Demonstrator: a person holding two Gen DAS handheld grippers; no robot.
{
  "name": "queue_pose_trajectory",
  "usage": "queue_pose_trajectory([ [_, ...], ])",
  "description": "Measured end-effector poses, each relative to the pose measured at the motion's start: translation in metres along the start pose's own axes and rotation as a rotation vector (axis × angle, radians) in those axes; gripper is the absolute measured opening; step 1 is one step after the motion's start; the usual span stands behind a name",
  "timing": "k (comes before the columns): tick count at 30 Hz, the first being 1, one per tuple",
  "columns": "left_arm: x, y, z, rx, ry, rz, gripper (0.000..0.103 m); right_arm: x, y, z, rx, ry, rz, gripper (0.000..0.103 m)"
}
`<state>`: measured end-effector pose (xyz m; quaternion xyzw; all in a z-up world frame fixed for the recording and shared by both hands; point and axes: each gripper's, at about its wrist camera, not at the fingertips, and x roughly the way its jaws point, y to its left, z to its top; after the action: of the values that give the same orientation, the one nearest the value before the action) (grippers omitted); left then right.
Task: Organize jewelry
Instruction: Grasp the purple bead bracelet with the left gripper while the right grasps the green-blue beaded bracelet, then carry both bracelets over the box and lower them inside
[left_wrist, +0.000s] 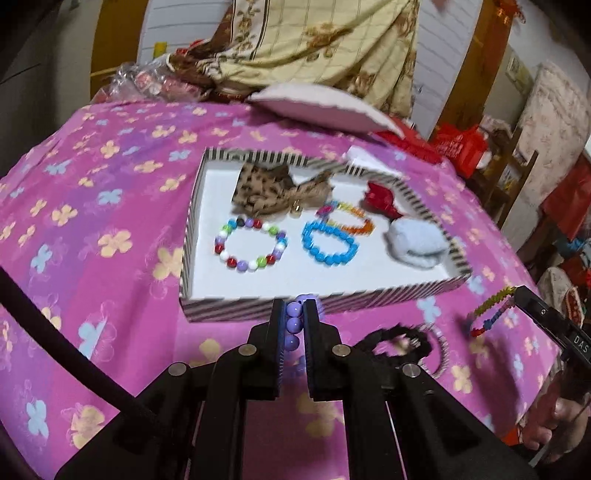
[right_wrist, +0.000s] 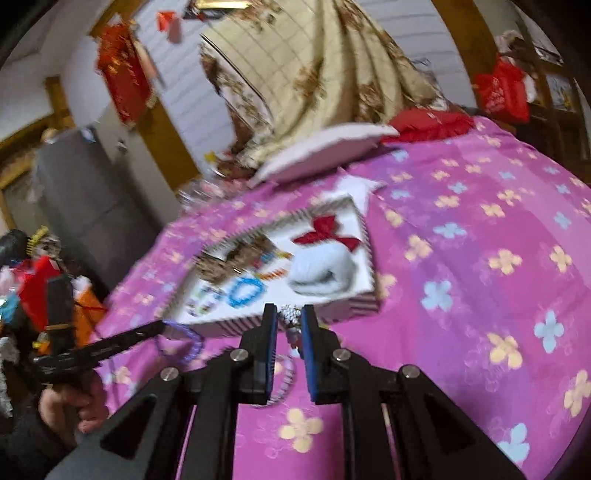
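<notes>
My left gripper (left_wrist: 294, 308) is shut on a purple bead bracelet (left_wrist: 293, 325) just in front of the striped box (left_wrist: 258, 308). The box holds a multicolour bead bracelet (left_wrist: 251, 243), a blue bead bracelet (left_wrist: 330, 242), a rainbow bracelet (left_wrist: 351, 218), a leopard scarf (left_wrist: 273, 192), a red bow (left_wrist: 382, 201) and a pale blue cloth (left_wrist: 415, 245). My right gripper (right_wrist: 289, 317) is shut on a rainbow bracelet (right_wrist: 290, 325), which also shows in the left wrist view (left_wrist: 493, 308), lifted near the box's front edge (right_wrist: 354, 306). The purple bracelet (right_wrist: 181, 341) hangs from the left gripper (right_wrist: 155, 328).
A black scrunchie (left_wrist: 400, 341) and a thin silver bangle (left_wrist: 441, 354) lie on the pink flowered bedspread (left_wrist: 110, 221) right of the left gripper. A pale cushion (left_wrist: 325, 107) and red bags (left_wrist: 458, 144) sit behind the box.
</notes>
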<state>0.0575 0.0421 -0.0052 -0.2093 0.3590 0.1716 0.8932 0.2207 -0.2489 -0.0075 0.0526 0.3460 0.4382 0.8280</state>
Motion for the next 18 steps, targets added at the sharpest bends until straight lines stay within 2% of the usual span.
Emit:
queue_pose_trajectory([
  [5,0.010,-0.006,-0.006,0.028,0.030,0.035,0.000,0.007,0.009,-0.001,-0.014,0.014,-0.025,0.013],
  [8,0.015,-0.009,-0.008,0.036,0.048,0.055,0.000,0.013,0.013,-0.001,-0.015,0.016,-0.069,0.013],
  [12,0.025,-0.014,-0.015,0.070,0.076,0.111,0.000,0.030,0.008,-0.006,0.036,0.084,-0.142,0.013],
  [18,0.031,-0.016,-0.015,0.080,0.088,0.143,0.000,0.033,0.016,-0.008,-0.010,0.086,-0.147,0.013],
])
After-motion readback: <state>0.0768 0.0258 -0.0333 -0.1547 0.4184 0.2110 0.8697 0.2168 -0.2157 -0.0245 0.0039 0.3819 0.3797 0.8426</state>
